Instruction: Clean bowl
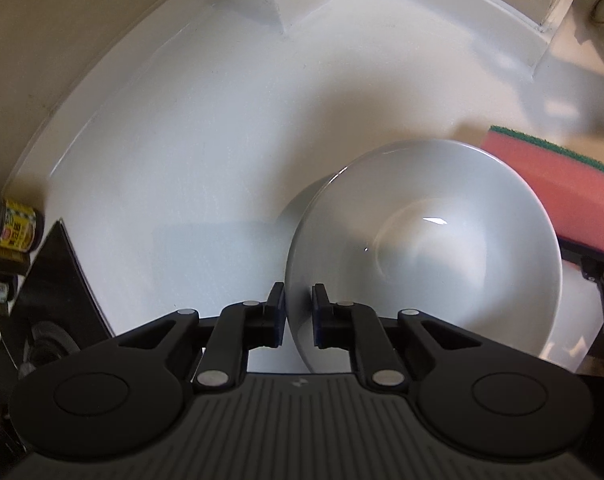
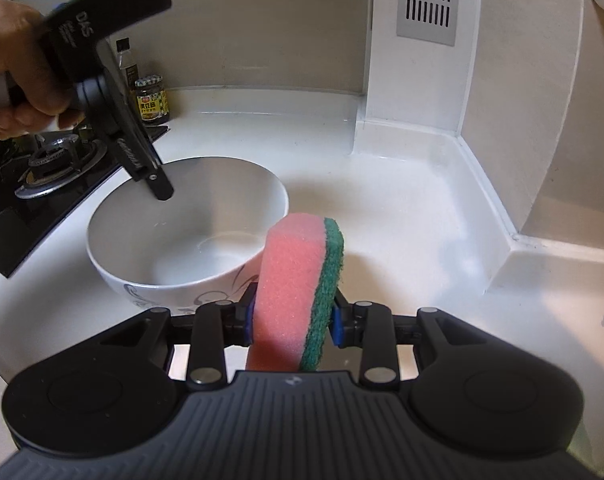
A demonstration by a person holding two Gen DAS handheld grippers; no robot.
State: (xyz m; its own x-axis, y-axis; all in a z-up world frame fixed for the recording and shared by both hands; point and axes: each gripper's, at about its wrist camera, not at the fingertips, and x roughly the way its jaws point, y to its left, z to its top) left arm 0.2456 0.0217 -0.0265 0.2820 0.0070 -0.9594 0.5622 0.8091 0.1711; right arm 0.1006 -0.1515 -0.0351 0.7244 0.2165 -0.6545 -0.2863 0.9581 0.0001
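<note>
**Bowl pinned at rim, sponge poised for scrubbing**

The white bowl (image 2: pixel 186 228) rests on the white countertop (image 2: pixel 401 216), just beside the black gas hob (image 2: pixel 42 184). The left gripper (image 1: pixel 298 312) is clamped across the bowl's rim, one finger inside and one outside, evidently to steady it. The right gripper (image 2: pixel 292 326) squeezes a pink-and-green sponge (image 2: pixel 302 292) upright, just outside the bowl's near wall, pink face toward the bowl. Judged: no wiping contact yet.

A glossy white countertop (image 2: pixel 401 216) carries a white ceramic bowl (image 2: pixel 190 236) near its left edge, beside the black glass hob (image 2: pixel 42 208) with a yellow-labelled jar (image 2: pixel 153 100) at the back.
</note>
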